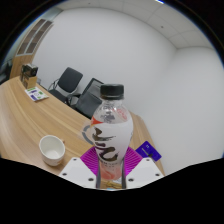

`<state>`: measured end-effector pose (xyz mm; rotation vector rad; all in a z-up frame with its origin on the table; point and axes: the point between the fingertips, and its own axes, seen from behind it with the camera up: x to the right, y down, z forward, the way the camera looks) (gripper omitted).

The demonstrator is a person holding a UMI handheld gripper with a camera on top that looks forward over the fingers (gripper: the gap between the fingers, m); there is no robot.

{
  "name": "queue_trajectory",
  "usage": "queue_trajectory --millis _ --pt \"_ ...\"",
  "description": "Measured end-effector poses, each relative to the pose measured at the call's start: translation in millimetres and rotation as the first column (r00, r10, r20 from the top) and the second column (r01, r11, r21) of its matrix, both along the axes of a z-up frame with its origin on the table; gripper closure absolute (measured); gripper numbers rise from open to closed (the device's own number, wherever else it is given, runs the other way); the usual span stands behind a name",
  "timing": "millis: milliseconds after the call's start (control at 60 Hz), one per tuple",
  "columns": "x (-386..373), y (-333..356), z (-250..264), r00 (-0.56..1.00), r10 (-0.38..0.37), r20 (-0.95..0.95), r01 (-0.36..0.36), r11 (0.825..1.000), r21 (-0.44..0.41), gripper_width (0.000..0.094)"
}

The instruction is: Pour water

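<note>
The tongs (110, 172) were clamped on the bottle (110, 135), both pink pads (92, 160) pressing its lower body. We held it upright above the table (25, 125), cap (112, 92) on. The cup (52, 150) stood just beside, to the left. To pour well, we judged the cap must come off first, then a slow tilt over the cup. Chairs (75, 88) stood beyond.

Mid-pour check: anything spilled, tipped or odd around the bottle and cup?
Nothing stands out. The bottle is upright between the gripper fingers, black cap still on. The white cup stands upright on the wooden table beside it. No spill is visible.
</note>
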<state>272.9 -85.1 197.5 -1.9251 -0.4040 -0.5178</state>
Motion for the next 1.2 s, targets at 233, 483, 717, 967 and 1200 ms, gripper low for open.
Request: queue_trajectory --millis 233,483,717,967,1200 --pt "10.7 4.4 -56.5 0.925 -0.017 -0.379 0.021 1.0 0.005 0.0656" --pt "11.3 16.6 -127.2 0.868 -0.008 -0.496 -0.007 1.0 -0.03 0.0654" --pt "15.0 16.9 -140.7 0.835 0.005 -0.551 -0.003 1.0 0.004 0.0616" --pt "11.9 8.0 -150.2 0.835 -0.029 -0.55 -0.016 0.997 -0.076 0.0162" --pt "13.5 -40.8 -124.4 0.868 -0.111 -0.484 0.055 0.99 -0.13 0.0074"
